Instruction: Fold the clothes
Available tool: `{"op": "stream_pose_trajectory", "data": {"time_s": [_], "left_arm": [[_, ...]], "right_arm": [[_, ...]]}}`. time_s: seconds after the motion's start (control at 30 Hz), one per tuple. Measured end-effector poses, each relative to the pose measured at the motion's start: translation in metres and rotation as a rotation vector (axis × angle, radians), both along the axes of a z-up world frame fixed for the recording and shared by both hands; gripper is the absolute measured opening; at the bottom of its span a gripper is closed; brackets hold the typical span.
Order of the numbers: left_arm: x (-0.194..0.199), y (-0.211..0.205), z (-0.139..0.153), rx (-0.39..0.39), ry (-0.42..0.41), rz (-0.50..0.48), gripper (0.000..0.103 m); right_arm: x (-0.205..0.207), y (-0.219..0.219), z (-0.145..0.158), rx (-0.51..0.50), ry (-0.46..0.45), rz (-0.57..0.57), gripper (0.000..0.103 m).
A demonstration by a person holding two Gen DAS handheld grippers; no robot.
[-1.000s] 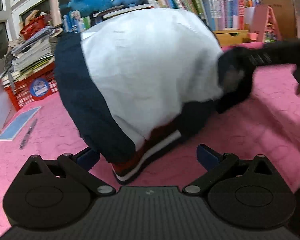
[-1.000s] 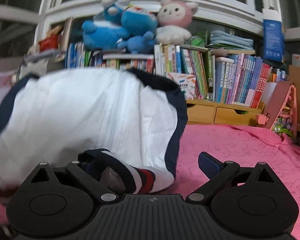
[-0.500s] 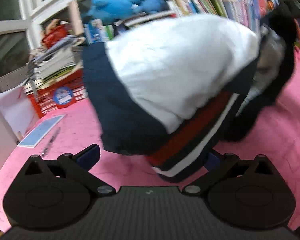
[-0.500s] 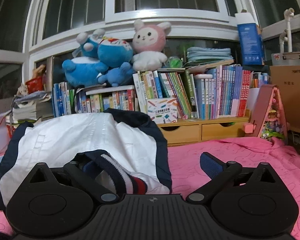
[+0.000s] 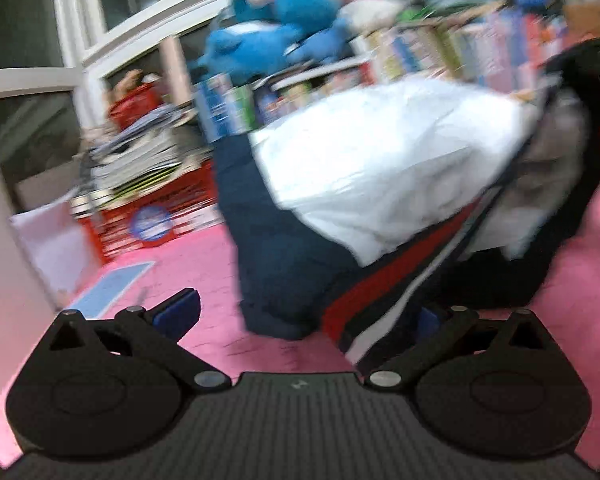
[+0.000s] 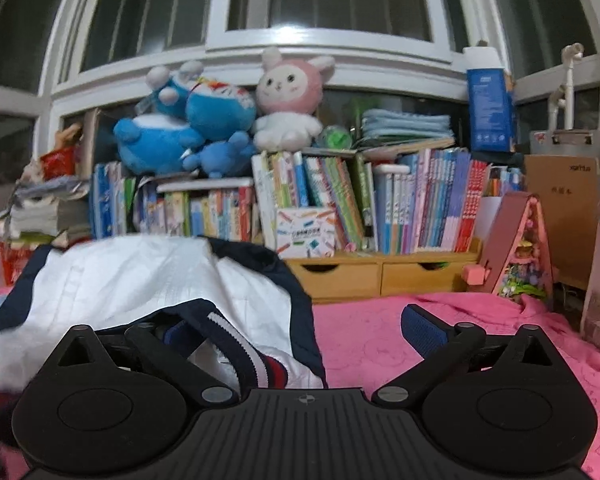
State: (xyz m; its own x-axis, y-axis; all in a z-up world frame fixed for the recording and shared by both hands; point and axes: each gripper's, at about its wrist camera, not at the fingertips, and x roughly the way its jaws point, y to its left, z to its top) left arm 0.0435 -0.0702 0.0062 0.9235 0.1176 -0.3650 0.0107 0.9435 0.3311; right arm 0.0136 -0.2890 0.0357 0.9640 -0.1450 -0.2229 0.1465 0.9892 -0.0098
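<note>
A white jacket [image 5: 380,176] with navy sleeves and a red, white and navy striped hem lies bunched on the pink cloth [image 5: 572,280]. My left gripper [image 5: 304,316] is open, its right finger hidden under the striped hem [image 5: 380,304]; the view is blurred. In the right wrist view the jacket [image 6: 140,280] lies at the left. My right gripper [image 6: 296,328] is open, with the striped cuff [image 6: 236,340] draped by its left finger. The right gripper's body also shows in the left wrist view [image 5: 588,56], at the jacket's far end.
A shelf of books [image 6: 380,200] with plush toys [image 6: 204,120] and wooden drawers [image 6: 380,276] stands behind. A red basket with stacked papers [image 5: 160,200] and a blue booklet [image 5: 108,288] are at the left. A pink toy house [image 6: 524,248] stands at right.
The left gripper has swung left and lower along the jacket, the hem now over its right finger. The right view has tilted up and the jacket has sunk lower.
</note>
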Motion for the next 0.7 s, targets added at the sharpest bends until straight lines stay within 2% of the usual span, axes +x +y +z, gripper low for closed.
{"op": "stream_pose_trajectory", "data": {"time_s": [0.17,0.23,0.3,0.33,0.4,0.43,0.53,0.63,0.7], "left_arm": [[0.002,0.039,0.027,-0.143,-0.088,0.107,0.103],[0.004,0.055,0.037,-0.171,-0.114,0.166,0.103],[0.006,0.069,0.043,-0.156,-0.13,0.234,0.103],[0.006,0.077,0.045,-0.166,-0.12,0.234,0.103],[0.005,0.09,0.048,-0.197,-0.085,0.208,0.103],[-0.001,0.089,0.048,-0.183,-0.077,0.19,0.103],[-0.018,0.083,0.047,-0.116,-0.065,0.135,0.103],[-0.047,0.075,0.05,-0.028,-0.098,0.07,0.103],[-0.066,0.072,0.056,-0.004,-0.109,0.025,0.103]], "right_arm": [[-0.007,0.015,-0.042,-0.195,0.102,0.0,0.103],[-0.009,0.019,-0.062,-0.263,0.153,-0.018,0.103],[-0.011,0.023,-0.082,-0.331,0.204,-0.037,0.103],[-0.012,0.024,-0.09,-0.356,0.224,-0.045,0.103],[-0.021,0.013,-0.085,-0.309,0.203,-0.044,0.103],[-0.025,0.008,-0.082,-0.287,0.191,-0.046,0.103],[-0.04,-0.007,-0.057,-0.248,0.112,-0.099,0.103],[-0.063,-0.023,-0.03,-0.235,0.032,-0.125,0.103],[-0.082,-0.035,-0.013,-0.23,-0.008,-0.129,0.103]]}}
